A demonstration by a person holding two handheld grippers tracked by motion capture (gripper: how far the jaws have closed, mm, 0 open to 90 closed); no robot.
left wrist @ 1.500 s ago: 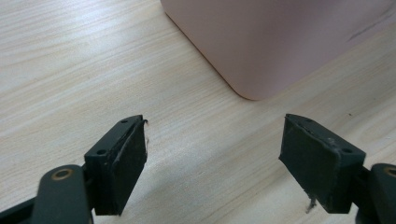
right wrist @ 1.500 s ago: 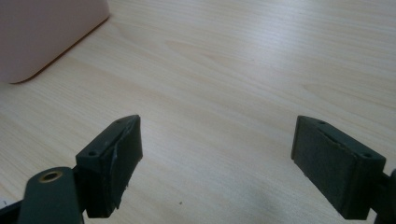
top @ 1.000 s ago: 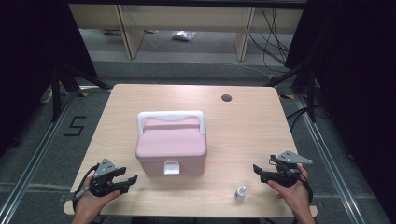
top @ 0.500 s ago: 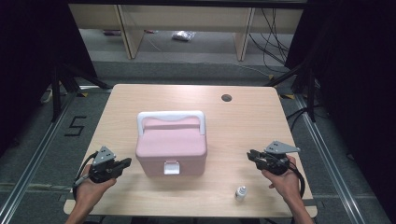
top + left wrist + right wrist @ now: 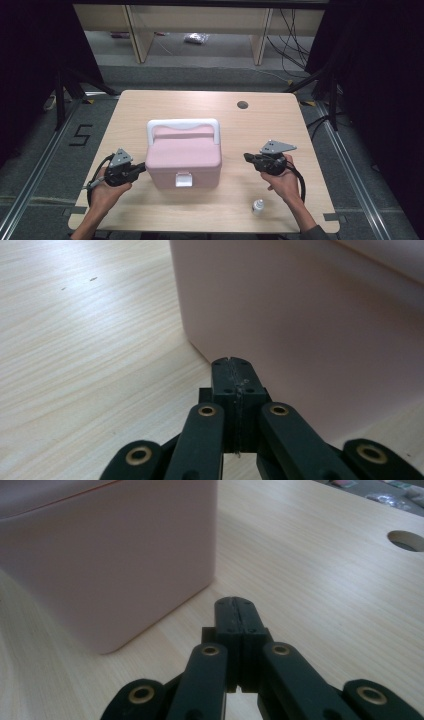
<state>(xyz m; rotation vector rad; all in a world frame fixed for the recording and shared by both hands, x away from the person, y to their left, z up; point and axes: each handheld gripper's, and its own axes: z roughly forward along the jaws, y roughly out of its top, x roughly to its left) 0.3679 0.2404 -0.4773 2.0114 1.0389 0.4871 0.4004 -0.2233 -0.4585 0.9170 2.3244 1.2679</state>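
A pink lidded box (image 5: 185, 155) with a white handle (image 5: 182, 122) and a white front latch (image 5: 183, 180) stands in the middle of the wooden table (image 5: 150, 105). My left gripper (image 5: 141, 169) lies low at the box's left side, shut and empty, its tip just short of the pink wall. In the left gripper view the shut left gripper (image 5: 232, 361) points at the box (image 5: 300, 315) near its bottom corner. My right gripper (image 5: 246, 157) sits to the right of the box, a short gap away; its jaws have just closed on nothing. The right gripper view shows the right gripper (image 5: 236, 601) beside the box (image 5: 100, 555).
A small white bottle (image 5: 258, 206) stands near the table's front edge, below my right hand. A round cable hole (image 5: 242, 105) is at the table's back right, also the hole (image 5: 406, 540). Shelving and cables lie on the floor beyond the table.
Both hands moved inward toward the box's sides. Both grippers' jaws, open a second ago, are now closed with nothing in them.
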